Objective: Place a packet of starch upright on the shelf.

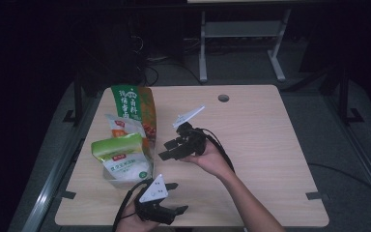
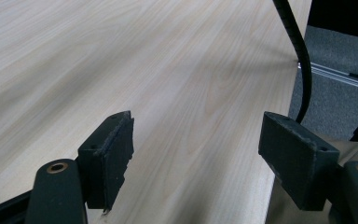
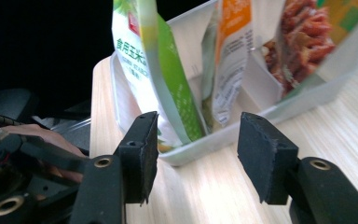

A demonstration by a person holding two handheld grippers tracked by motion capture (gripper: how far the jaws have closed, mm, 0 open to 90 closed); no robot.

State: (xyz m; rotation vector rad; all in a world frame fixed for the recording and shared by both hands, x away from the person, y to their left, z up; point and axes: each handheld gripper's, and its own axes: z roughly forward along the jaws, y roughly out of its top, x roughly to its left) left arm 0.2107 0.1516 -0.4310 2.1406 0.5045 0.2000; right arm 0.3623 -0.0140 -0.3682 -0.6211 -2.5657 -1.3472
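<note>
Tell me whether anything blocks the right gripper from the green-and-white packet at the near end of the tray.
Nothing visible does. The right gripper stands open over bare table, aimed at the green-and-white packet. Only the low front wall of the white tray sits before the packet's base; the upper part is free.

On the worktop (image 1: 270,145), a tray (image 1: 125,180) sits toward the left side, well in from the far edge. Three pouches stand in it in a row from near to far: the front pouch (image 1: 121,157) nearest the person, the middle pouch (image 1: 121,126) behind it, and the tall back pouch (image 1: 134,104) farthest away. The right gripper (image 1: 171,147) is just right of the tray, over the worktop's middle. The left gripper (image 1: 174,198) is at the near edge, in front of the tray.
</note>
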